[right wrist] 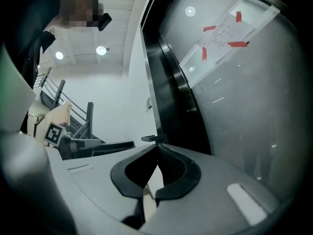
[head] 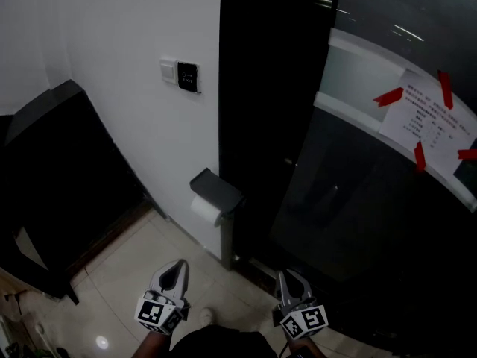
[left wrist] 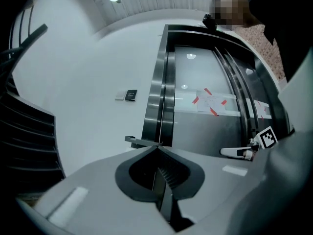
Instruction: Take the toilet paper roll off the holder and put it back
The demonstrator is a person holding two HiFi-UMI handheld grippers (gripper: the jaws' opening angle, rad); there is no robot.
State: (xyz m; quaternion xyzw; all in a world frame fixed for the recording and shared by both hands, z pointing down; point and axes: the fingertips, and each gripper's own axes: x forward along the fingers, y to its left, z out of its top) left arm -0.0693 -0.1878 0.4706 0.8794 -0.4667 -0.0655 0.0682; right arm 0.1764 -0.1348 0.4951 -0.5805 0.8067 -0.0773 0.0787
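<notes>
Held low and near over tiled floor (head: pixel 123 271): left tool (head: pixel 177 268) and right tool (head: pixel 289 278). Jaws pressed together on each, nothing gripped. Toilet paper roll (head: pixel 204 209) mounted under dark holder (head: pixel 216 190) on white wall (head: pixel 134 36), farther off, between the tools, well apart from both

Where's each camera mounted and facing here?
Head view: head-mounted, steeply down at toilet paper roll on holder; left hand-held gripper, right hand-held gripper at bottom.
Left gripper view: on left one, along shut jaws toward holder; right one at right.
Right gripper view: on right one, shut jaws, left one leftward.
Shared: holder, taped notice.
</notes>
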